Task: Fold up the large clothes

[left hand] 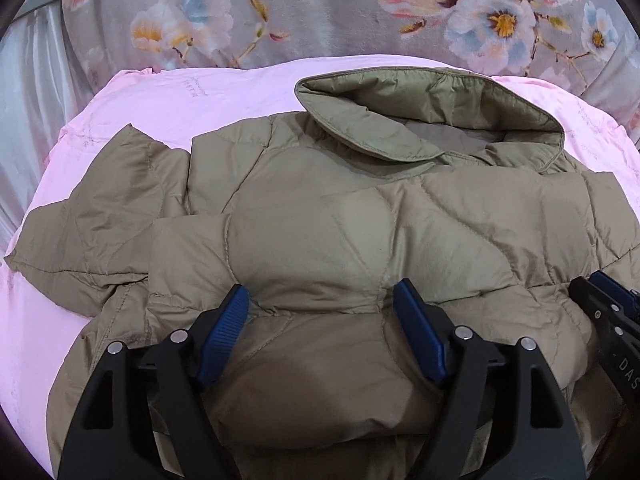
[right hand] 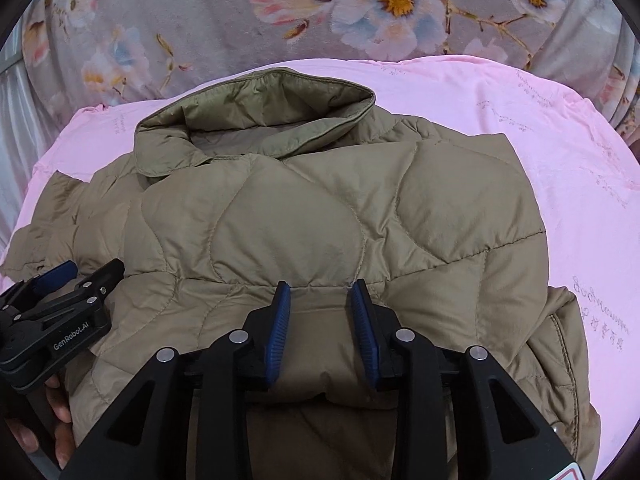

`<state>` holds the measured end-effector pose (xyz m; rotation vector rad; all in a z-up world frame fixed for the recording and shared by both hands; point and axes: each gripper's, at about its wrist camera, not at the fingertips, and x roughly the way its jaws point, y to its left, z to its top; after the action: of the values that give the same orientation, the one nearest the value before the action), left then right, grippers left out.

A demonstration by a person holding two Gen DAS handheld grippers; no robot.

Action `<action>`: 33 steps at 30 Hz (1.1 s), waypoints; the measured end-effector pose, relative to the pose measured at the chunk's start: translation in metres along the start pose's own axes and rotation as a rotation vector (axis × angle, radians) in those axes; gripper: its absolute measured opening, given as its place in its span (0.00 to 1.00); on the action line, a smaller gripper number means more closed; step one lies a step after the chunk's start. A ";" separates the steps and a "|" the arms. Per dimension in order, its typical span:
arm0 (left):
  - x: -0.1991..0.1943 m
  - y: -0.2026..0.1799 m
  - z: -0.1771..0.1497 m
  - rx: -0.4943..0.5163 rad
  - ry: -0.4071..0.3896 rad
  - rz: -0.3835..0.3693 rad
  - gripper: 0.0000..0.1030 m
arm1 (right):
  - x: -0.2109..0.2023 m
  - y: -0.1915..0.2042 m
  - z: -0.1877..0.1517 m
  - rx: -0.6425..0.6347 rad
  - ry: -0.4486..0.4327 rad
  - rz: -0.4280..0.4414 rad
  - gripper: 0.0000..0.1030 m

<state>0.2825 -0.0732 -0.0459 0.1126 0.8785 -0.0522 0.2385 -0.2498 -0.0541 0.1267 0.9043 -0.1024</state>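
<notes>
A tan quilted puffer jacket (left hand: pixel 320 216) lies on a pink sheet (left hand: pixel 172 104), collar (left hand: pixel 420 120) at the far side; one sleeve (left hand: pixel 92 232) spreads out to the left. It also shows in the right wrist view (right hand: pixel 320 216). My left gripper (left hand: pixel 322 300) is open, its blue pads resting on the jacket's near folded edge with padded cloth bulging between them. My right gripper (right hand: pixel 320 292) is open less wide, its pads also on the near edge with cloth between them. Each gripper shows in the other's view: the right gripper (left hand: pixel 608 292), the left gripper (right hand: pixel 68 276).
A grey floral blanket (left hand: pixel 320 8) lies beyond the pink sheet, also seen in the right wrist view (right hand: pixel 200 20). A pale curtain (left hand: pixel 28 80) hangs at the far left. Bare pink sheet (right hand: pixel 560 160) lies right of the jacket.
</notes>
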 end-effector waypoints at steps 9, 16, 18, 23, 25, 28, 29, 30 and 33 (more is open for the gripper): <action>0.000 -0.004 -0.003 0.007 -0.001 0.013 0.72 | 0.002 -0.001 -0.001 0.006 0.000 -0.003 0.32; -0.004 0.005 -0.002 -0.035 -0.014 -0.030 0.78 | 0.002 -0.002 0.000 0.005 0.002 -0.008 0.33; -0.014 0.021 -0.001 -0.094 -0.035 -0.071 0.78 | 0.002 -0.003 0.000 0.010 0.002 0.005 0.36; -0.057 0.106 -0.001 -0.273 -0.064 -0.086 0.88 | -0.020 -0.001 -0.004 -0.004 -0.032 -0.032 0.44; -0.066 0.160 -0.004 -0.348 -0.066 -0.045 0.88 | -0.043 0.007 -0.014 -0.027 -0.060 -0.027 0.51; -0.058 0.247 -0.011 -0.444 -0.027 0.090 0.88 | -0.067 0.017 -0.033 -0.038 -0.068 0.002 0.59; -0.054 0.267 -0.015 -0.473 -0.015 0.121 0.88 | -0.073 0.023 -0.042 -0.049 -0.066 0.013 0.60; -0.047 0.301 -0.021 -0.530 0.010 0.166 0.88 | -0.078 0.026 -0.049 -0.059 -0.063 0.017 0.61; -0.030 0.376 -0.034 -0.679 0.050 0.253 0.88 | -0.083 0.037 -0.067 -0.088 -0.054 0.005 0.62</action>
<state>0.2717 0.3037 -0.0151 -0.4116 0.8856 0.4850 0.1402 -0.2004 -0.0270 0.0447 0.8533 -0.0608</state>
